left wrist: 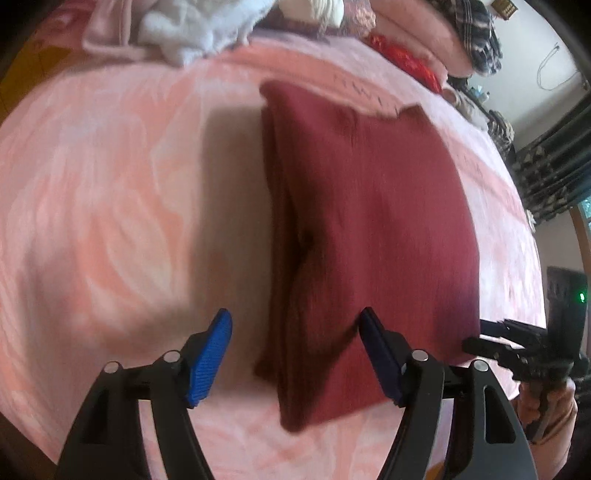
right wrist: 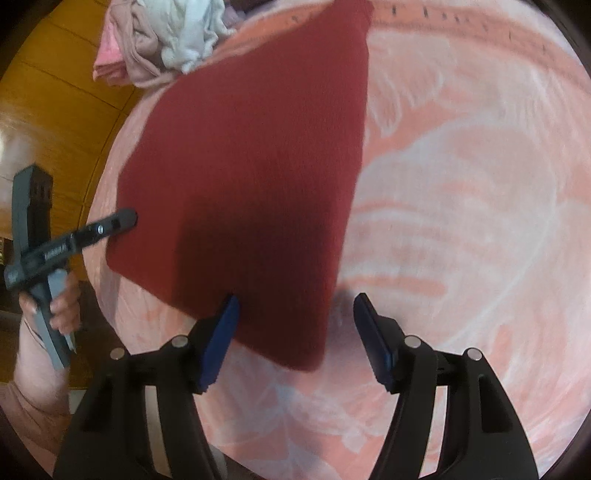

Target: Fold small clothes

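Observation:
A dark red garment (left wrist: 369, 229), folded into a thick rectangle, lies flat on the pink bed cover (left wrist: 110, 184). My left gripper (left wrist: 295, 354) is open and empty, its blue pads straddling the garment's near left folded edge from just above. My right gripper (right wrist: 293, 339) is open and empty over the garment's (right wrist: 258, 166) near right corner. In the right wrist view the left gripper (right wrist: 122, 219) shows at the garment's left edge. In the left wrist view the right gripper (left wrist: 491, 332) shows at the garment's right edge.
A heap of white and pink clothes (left wrist: 192, 29) lies at the far end of the bed, also in the right wrist view (right wrist: 166, 37). Folded pink blankets and a plaid cloth (left wrist: 461, 40) are at the back right. A wooden floor (right wrist: 55, 110) lies left of the bed.

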Action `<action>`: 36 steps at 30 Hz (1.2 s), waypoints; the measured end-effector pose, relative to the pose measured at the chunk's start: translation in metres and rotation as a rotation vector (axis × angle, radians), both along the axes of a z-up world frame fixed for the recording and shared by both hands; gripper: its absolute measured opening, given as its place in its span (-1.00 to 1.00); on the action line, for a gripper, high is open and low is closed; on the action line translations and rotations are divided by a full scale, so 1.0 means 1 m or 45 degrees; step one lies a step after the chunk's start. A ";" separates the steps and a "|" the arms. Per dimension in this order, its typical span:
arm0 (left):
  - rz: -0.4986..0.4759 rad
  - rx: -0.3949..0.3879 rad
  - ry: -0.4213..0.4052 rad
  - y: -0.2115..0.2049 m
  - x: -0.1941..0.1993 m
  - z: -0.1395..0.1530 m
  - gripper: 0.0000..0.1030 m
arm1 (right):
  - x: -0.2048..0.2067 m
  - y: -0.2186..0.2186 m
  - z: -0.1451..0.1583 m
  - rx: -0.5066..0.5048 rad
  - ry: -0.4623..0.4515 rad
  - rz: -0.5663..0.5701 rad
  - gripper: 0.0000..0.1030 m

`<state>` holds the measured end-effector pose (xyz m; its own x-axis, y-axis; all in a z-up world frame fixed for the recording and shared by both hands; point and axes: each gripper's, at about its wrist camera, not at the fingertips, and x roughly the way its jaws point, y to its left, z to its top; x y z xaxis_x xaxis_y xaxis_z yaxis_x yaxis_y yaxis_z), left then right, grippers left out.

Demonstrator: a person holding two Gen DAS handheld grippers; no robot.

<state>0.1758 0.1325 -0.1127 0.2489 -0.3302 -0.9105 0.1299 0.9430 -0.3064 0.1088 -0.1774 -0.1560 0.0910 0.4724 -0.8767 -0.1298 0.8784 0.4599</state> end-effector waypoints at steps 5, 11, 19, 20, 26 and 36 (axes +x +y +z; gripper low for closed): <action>-0.024 -0.009 0.018 -0.007 -0.011 -0.005 -0.47 | -0.003 0.001 0.008 0.058 0.006 0.006 -0.54; -0.072 0.066 0.005 -0.009 -0.014 -0.007 -0.58 | -0.006 0.006 0.003 -0.015 -0.003 0.021 -0.58; -0.051 0.078 -0.002 -0.009 -0.016 -0.016 -0.26 | -0.004 0.013 0.003 -0.048 -0.027 0.047 -0.43; -0.037 0.079 -0.006 -0.007 -0.017 -0.013 0.02 | -0.003 0.016 0.007 -0.061 -0.043 0.053 -0.28; 0.000 0.001 -0.044 0.005 0.006 0.013 0.65 | 0.010 0.002 0.040 -0.056 -0.161 0.005 0.09; 0.003 -0.128 0.036 -0.007 0.072 0.002 0.68 | 0.070 0.001 0.044 -0.039 -0.180 -0.052 0.41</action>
<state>0.2479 0.1256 -0.1107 0.2249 -0.4194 -0.8795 0.1176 0.9077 -0.4028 0.1792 -0.1766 -0.1120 0.2330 0.4388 -0.8678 -0.1555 0.8977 0.4122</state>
